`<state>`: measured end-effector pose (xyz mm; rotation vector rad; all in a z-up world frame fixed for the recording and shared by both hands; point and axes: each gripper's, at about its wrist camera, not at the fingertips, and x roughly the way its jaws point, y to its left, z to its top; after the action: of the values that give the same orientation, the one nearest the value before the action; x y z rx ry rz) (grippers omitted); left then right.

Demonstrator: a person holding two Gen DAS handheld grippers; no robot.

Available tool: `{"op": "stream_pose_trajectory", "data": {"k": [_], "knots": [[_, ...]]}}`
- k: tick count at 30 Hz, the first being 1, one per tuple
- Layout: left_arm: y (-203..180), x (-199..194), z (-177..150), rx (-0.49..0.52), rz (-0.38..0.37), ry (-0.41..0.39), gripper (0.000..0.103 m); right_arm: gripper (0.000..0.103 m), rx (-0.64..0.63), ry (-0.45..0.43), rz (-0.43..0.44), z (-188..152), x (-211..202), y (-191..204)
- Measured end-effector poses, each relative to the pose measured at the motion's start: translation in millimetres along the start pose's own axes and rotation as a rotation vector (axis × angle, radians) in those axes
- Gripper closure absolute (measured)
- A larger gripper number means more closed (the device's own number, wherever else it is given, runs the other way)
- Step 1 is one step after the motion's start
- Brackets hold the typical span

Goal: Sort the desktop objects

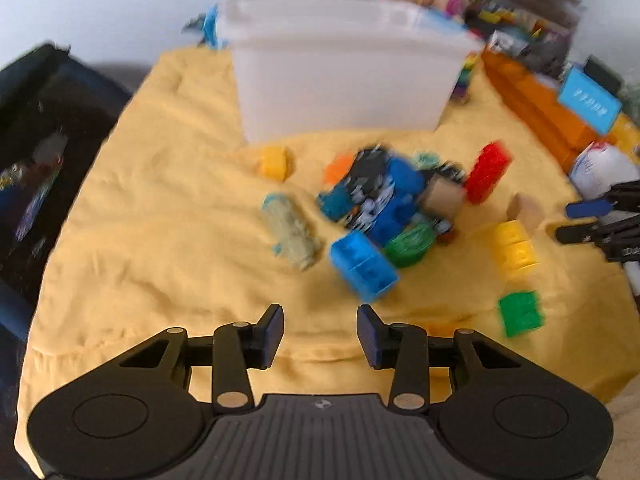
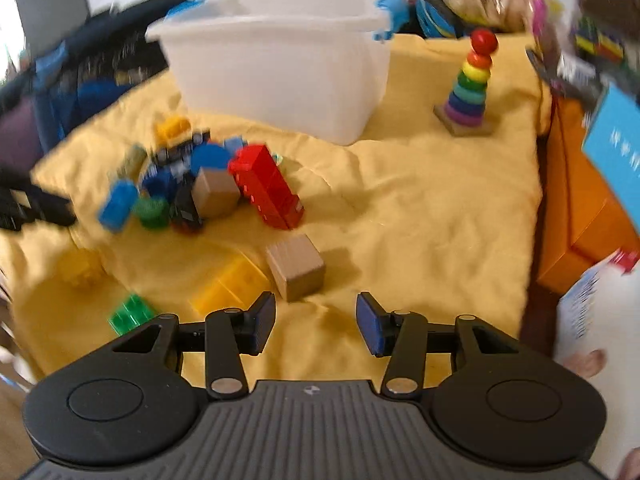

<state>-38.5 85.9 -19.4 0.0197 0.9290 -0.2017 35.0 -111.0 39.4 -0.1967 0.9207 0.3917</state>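
1. Right gripper (image 2: 316, 322) hangs over the yellow cloth (image 2: 420, 208) with its jaws partly apart and nothing between the pads; no earlier view lets me say more than that.
2. Just ahead of it and slightly toward its left finger sits a wooden cube (image 2: 296, 266), resting flat on the cloth, apart from the pads. A yellow brick (image 2: 230, 286) lies just beside the cube, touching or nearly so; blur leaves that unsettled.
3. Farther out, a long red brick (image 2: 268, 190) lies with its long axis running diagonally away, leaning against the mixed pile of blocks (image 2: 180, 184).
4. Beyond the pile stands the white bin (image 2: 276, 76), the likely place for sorted pieces.
5. Left gripper (image 1: 320, 334) is likewise partly open and empty, with bare cloth between its pads; the nearest piece to it is a blue brick (image 1: 362, 266), ahead and to its right.
6. Judging by closeness, the right hand is nearer the cube; a short forward reach, shifted a little left, would straddle it.
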Motion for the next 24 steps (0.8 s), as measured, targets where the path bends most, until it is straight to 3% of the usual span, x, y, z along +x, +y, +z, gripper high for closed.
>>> {"op": "stream_pose_trajectory", "data": {"k": [2,5,8,10,11,15,19,23,24], "knots": [[-11,-15,0,0.052,-0.073,-0.035,0.055,0.054,0.006,-0.005,-0.012,-1,-7,1],[-46,-25,-6,0.237,-0.104,-0.060,0.055,0.054,0.055,-0.038,0.033,2,-18,-1],[-84,-15,-17,0.448,-0.103,-0.042,0.055,0.055,0.020,-0.072,0.058,6,-24,13],[-97,-4,-22,0.519,-0.088,-0.019,0.055,0.061,-0.057,-0.066,0.054,9,-22,30],[-99,-1,-23,0.537,-0.095,-0.017,0.055,0.066,-0.105,-0.057,0.055,10,-20,39],[-105,15,-25,0.572,-0.099,0.025,0.055,0.067,-0.291,-0.030,0.007,8,-9,74],[-112,28,-38,0.653,0.014,0.063,0.056,0.066,-0.264,-0.021,0.032,10,-4,82],[-89,31,-33,0.502,-0.014,0.085,0.077,0.066,-0.259,-0.021,0.007,10,-2,82],[-83,30,-30,0.454,-0.031,0.093,0.077,0.066,-0.251,-0.019,-0.001,11,-1,81]]}}
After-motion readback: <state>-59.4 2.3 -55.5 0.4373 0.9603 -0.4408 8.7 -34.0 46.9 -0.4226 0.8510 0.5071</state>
